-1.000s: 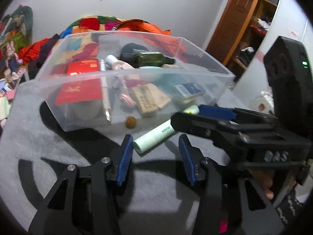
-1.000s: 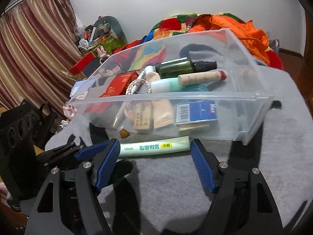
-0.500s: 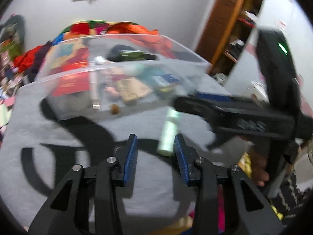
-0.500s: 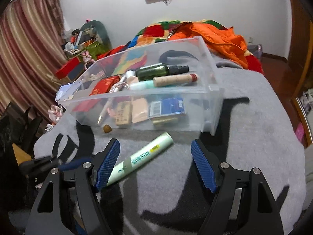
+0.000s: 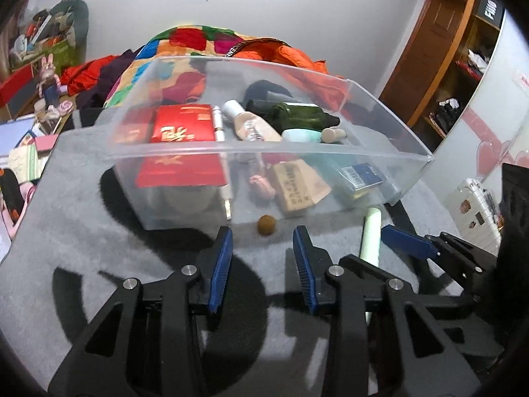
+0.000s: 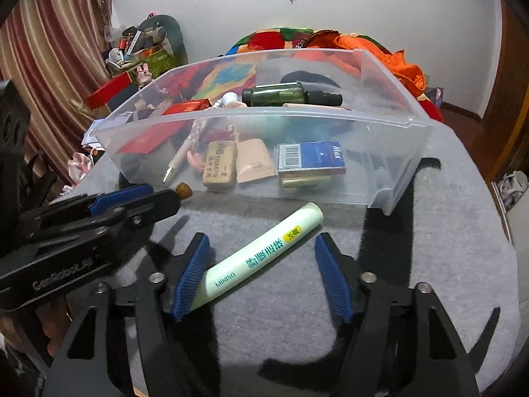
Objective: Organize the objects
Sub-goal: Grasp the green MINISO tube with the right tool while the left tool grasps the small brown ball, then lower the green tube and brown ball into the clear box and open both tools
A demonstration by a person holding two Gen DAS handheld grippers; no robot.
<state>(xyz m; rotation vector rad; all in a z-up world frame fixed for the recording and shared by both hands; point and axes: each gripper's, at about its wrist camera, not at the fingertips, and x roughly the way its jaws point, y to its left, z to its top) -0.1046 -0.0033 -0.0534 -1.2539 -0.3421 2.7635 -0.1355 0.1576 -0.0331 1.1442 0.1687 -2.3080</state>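
Note:
A pale green tube [image 6: 264, 253] lies diagonally on the grey surface between the open jaws of my right gripper [image 6: 261, 276]; its lower end touches the left finger. It also shows in the left wrist view [image 5: 371, 236]. A clear plastic bin [image 6: 406, 165] behind it holds a green bottle [image 6: 281, 97], a red box [image 5: 183, 129], a blue box [image 6: 310, 158], an eraser and more. My left gripper [image 5: 263, 264] is open and empty, pointing at a small brown ball [image 5: 266, 225] in front of the bin [image 5: 82, 142].
The grey surface [image 6: 446, 264] drops off at right. Colourful blankets and orange cloth [image 5: 231, 43] lie behind the bin. Clutter [image 5: 39, 99] lies at far left, a wooden door and shelves [image 5: 446, 49] at right. A white case [image 5: 476, 205] stands beyond the right edge.
The tube turned from lying along the bin's front to a diagonal, and now sits between my right gripper's jaws. My left gripper swung away, then back toward the bin and brown ball.

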